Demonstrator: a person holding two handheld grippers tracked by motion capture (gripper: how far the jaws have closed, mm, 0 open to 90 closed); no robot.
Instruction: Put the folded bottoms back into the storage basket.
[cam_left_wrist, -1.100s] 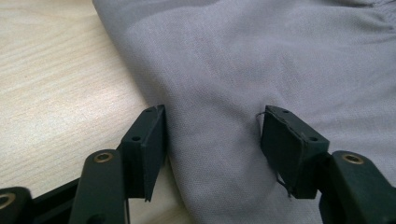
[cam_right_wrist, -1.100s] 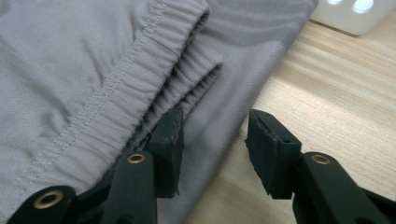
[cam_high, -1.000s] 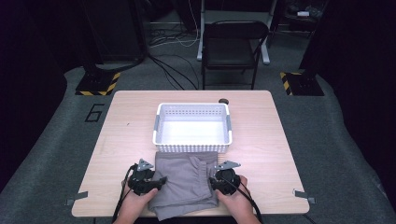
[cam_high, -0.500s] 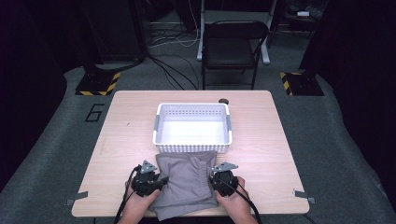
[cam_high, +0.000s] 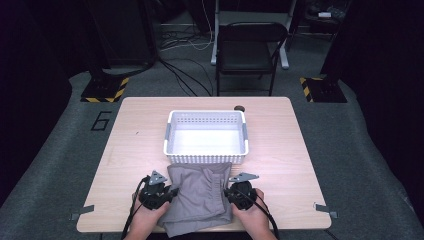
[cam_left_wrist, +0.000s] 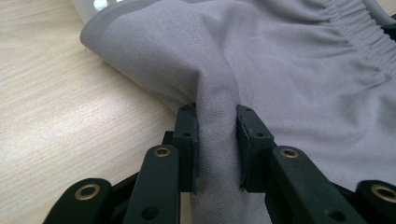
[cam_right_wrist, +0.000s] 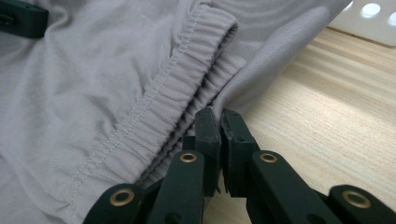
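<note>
A "6" (cam_high: 101, 120) is marked on the floor left of the table (cam_high: 135, 145). 1 left gripper (cam_high: 159, 191) pinches a fold of 1 grey garment (cam_high: 200, 197) with an elastic waistband, lying at the near edge before 1 white basket (cam_high: 206, 137). 1 right gripper (cam_high: 240, 192) is clamped on its waistband edge.

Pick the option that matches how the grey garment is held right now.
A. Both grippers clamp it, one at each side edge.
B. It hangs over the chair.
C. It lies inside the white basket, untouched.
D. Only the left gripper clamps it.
A: the left gripper has a fold of the grey garment between its jaws, and the right gripper pinches its edge by the elastic waistband.
</note>
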